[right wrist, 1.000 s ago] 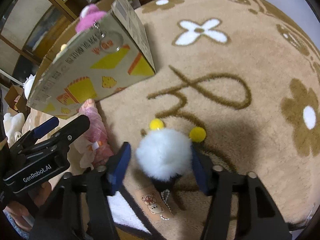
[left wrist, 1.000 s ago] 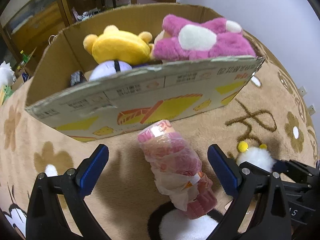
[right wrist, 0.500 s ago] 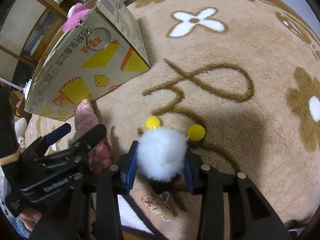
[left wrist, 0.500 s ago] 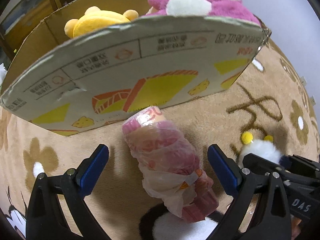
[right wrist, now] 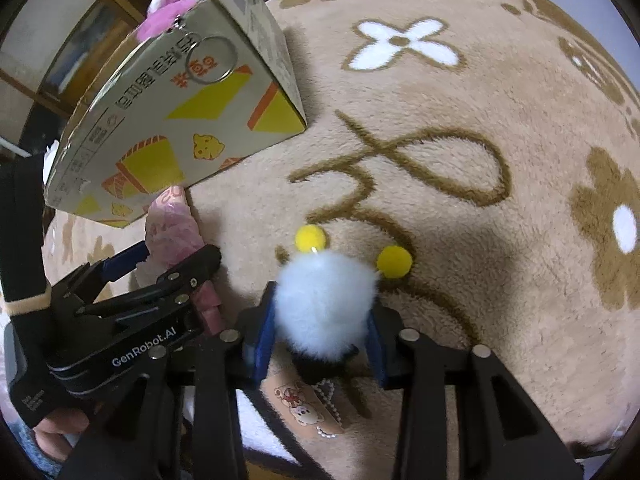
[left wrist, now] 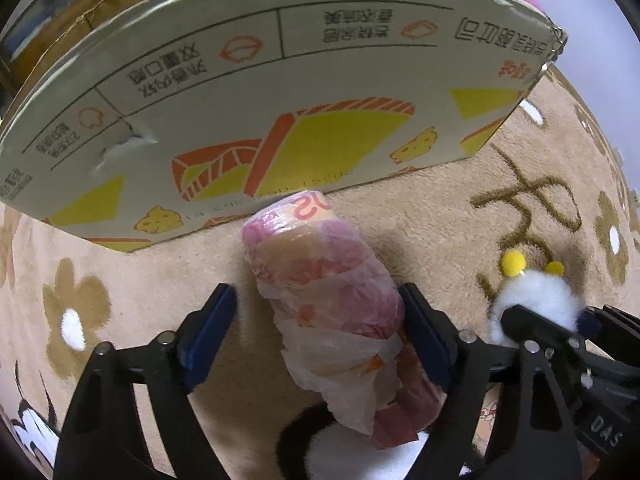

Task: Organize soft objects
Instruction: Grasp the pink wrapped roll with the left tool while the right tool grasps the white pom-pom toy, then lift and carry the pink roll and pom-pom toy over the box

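Note:
A pink roll wrapped in clear plastic (left wrist: pixel 320 280) lies on the rug against the cardboard box (left wrist: pixel 280 80). My left gripper (left wrist: pixel 320 332) straddles the roll with its jaws closing: the right pad touches the wrap, the left pad stands a little off it. In the right wrist view the roll (right wrist: pixel 172 228) and left gripper (right wrist: pixel 176 256) show at the left. A white fluffy pom-pom toy (right wrist: pixel 326 308) with two yellow balls sits between the blue pads of my right gripper (right wrist: pixel 320 336), which is closing and presses into the fluff on both sides.
The box (right wrist: pixel 160 120) holds a pink plush (right wrist: pixel 168 12) and carries a metal key ring (right wrist: pixel 212 60) on its corner. A small printed tag with a bead chain (right wrist: pixel 304 408) lies under the right gripper. Beige flower-patterned rug (right wrist: pixel 480 240) stretches to the right. A hand (right wrist: pixel 60 428) holds the left gripper.
The left gripper sank toward the roll and its jaws narrowed around it; the box wall now hides most of the plush toys. The right jaws closed in onto the white toy.

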A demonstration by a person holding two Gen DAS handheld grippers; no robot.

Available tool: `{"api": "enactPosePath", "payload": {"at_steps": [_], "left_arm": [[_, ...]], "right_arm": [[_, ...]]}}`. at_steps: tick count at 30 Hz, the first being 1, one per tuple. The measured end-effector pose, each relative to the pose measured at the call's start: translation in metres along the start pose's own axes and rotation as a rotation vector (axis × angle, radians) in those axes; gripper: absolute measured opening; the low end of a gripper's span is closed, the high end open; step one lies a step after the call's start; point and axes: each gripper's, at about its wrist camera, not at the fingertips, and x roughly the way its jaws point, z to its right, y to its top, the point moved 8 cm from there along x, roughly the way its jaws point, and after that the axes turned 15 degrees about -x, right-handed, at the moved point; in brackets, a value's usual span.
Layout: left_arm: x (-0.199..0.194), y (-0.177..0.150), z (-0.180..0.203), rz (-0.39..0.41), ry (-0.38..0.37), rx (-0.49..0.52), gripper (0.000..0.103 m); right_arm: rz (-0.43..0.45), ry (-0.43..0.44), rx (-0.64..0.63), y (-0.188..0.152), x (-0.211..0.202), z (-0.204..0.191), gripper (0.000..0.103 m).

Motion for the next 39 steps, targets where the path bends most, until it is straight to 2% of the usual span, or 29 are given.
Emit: {"api": "enactPosePath", "payload": {"at_steps": [4,8,14,19,21,27,29,32,35,39], "left_arm": [[0.000,-0.010,0.000,0.006,-0.008,-0.003,0.065],[-0.003,-0.014,0.001,0.016,-0.002,0.006,0.055],[-0.016,-0.020,0.007,0.046,0.004,0.021,0.047],[-0.024,-0.024,0.016,0.075,0.000,0.035,0.046],[-0.029,-0.026,0.018,0.086,-0.001,0.037,0.046],[-0.051,-0.032,0.019,0.137,-0.010,0.022,0.046],[-0.061,-0.023,0.018,0.164,-0.021,0.016,0.046],[-0.084,-0.018,0.013,0.226,-0.032,0.012,0.046],[-0.110,-0.015,0.008,0.317,-0.009,0.016,0.046],[-0.142,0.002,-0.003,0.397,-0.002,0.001,0.046]], "right_arm": [[0.022,0.050,0.006,0.006,-0.004,-0.005,0.024],[0.047,0.063,0.011,0.014,-0.008,0.002,0.016],[0.077,0.083,-0.003,0.028,-0.018,0.005,0.005],[0.117,0.083,-0.024,0.035,-0.023,-0.003,0.004],[0.156,0.050,-0.044,0.040,-0.029,-0.005,0.003],[0.277,0.039,-0.080,0.050,-0.057,-0.014,0.003],[0.319,0.044,-0.091,0.051,-0.068,-0.018,0.003],[0.390,0.047,-0.123,0.054,-0.086,-0.024,0.003],[0.456,0.038,-0.168,0.055,-0.109,-0.034,0.003],[0.540,0.027,-0.224,0.059,-0.135,-0.049,0.003]]}}
